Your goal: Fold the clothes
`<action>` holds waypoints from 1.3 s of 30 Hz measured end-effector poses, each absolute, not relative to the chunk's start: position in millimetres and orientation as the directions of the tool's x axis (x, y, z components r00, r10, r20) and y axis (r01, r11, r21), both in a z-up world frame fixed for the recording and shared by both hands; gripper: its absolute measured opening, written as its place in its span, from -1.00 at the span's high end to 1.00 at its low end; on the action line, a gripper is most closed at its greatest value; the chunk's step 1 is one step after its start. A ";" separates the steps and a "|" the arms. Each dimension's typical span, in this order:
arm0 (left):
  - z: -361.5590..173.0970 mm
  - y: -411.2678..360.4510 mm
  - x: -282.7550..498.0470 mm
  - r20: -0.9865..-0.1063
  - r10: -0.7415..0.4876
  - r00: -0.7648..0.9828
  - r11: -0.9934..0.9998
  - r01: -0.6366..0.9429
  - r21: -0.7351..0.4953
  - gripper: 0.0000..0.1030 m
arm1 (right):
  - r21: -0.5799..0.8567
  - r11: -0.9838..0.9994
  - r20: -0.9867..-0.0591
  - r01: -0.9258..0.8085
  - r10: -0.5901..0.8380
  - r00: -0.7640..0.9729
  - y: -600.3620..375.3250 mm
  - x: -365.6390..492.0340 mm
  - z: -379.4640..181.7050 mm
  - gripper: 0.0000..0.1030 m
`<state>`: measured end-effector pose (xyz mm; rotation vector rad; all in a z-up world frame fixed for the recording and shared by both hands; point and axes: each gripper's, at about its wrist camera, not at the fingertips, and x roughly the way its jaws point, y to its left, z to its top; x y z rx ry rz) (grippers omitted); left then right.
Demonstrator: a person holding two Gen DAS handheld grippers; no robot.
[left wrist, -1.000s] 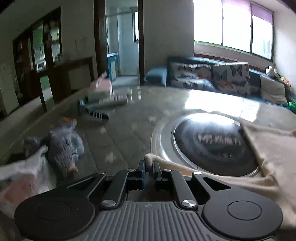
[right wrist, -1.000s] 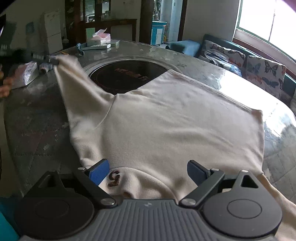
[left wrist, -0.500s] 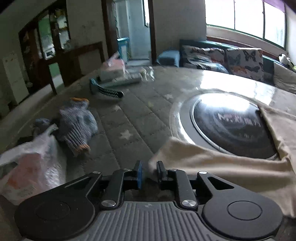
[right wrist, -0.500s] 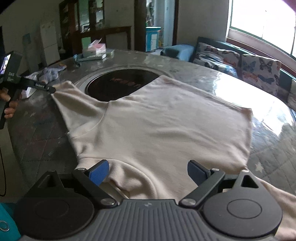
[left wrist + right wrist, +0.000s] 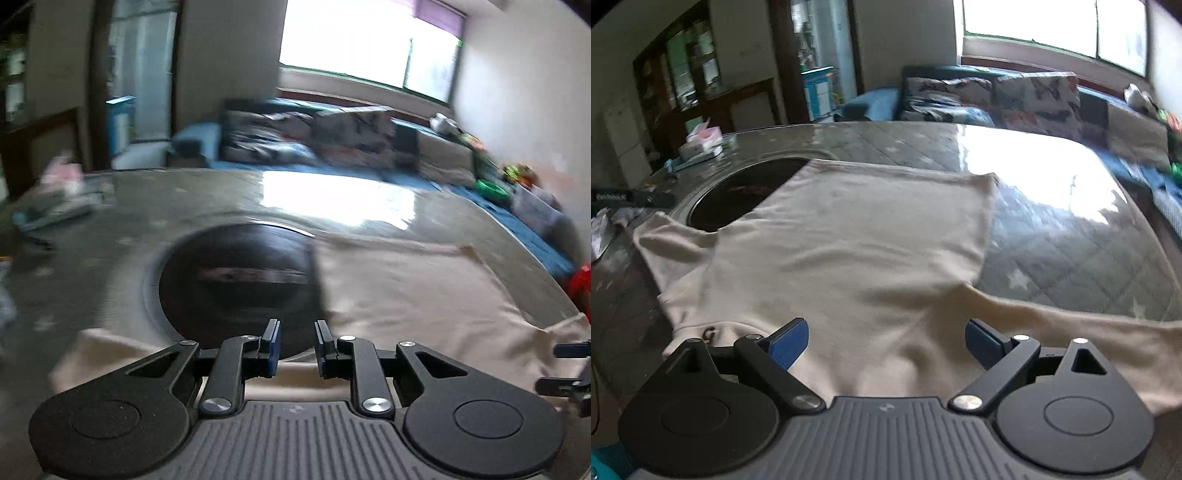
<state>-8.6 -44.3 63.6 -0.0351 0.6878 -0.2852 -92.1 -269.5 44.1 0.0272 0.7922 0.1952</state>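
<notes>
The cream, long-sleeved cotton top [image 5: 849, 236] lay flat on the round, glossy grey quilt-patterned table [image 5: 1071, 236], its hem toward twelve o'clock and its neckline at six, one corner overlapping the black circular glass hob [image 5: 738, 195] set in the table at ten o'clock. The left gripper [image 5: 295, 343] stood slightly parted with nothing between its blue pads, the sleeve cloth lying loose beneath it. The right gripper [image 5: 884, 341] hung wide open over the collar, holding nothing.

The risks, as I judged them: the left view was smeared, so a hurried grab could pinch only one layer or miss the sleeve edge; the slick tabletop could let the whole top slide and skew a fold; the right sleeve trailing toward four o'clock could slip over the table edge.

A dark letter-like mark [image 5: 708, 334] sat near the collar, unreadable. Lettering on the hob was too blurred to read.
</notes>
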 end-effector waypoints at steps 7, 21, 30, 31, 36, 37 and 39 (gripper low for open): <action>30.6 -84.2 17.6 -0.684 -0.259 0.682 0.953 0.296 -0.066 0.58 | 0.070 0.992 -0.730 -0.103 0.121 0.672 -289.6 -104.7 31.7 -0.82; 44.9 -101.2 -10.5 -0.658 -0.327 0.678 0.916 0.399 -0.043 0.37 | 0.044 0.998 -0.681 0.041 0.000 0.732 -337.5 -131.9 48.2 -0.79; 44.2 -178.1 -52.5 -0.651 -0.508 0.564 0.771 0.635 -0.052 0.37 | -0.021 0.926 -0.684 0.376 -0.288 0.670 -404.3 -135.7 33.8 -0.46; 42.1 -185.2 -54.6 -0.655 -0.513 0.555 0.761 0.647 -0.048 0.37 | -0.022 0.917 -0.686 0.399 -0.304 0.661 -410.7 -136.0 31.8 -0.37; 31.5 -208.2 -66.2 -0.670 -0.526 0.524 0.722 0.692 -0.026 0.37 | 0.011 0.884 -0.682 0.467 -0.335 0.651 -431.6 -138.2 24.8 -0.10; 29.2 -210.9 -68.2 -0.674 -0.524 0.521 0.717 0.697 -0.018 0.37 | 0.013 0.883 -0.678 0.469 -0.337 0.653 -432.6 -138.2 24.3 -0.02; 22.8 -216.2 -71.6 -0.686 -0.520 0.509 0.704 0.710 -0.007 0.37 | 0.010 0.881 -0.670 0.473 -0.346 0.657 -433.7 -137.8 23.9 0.32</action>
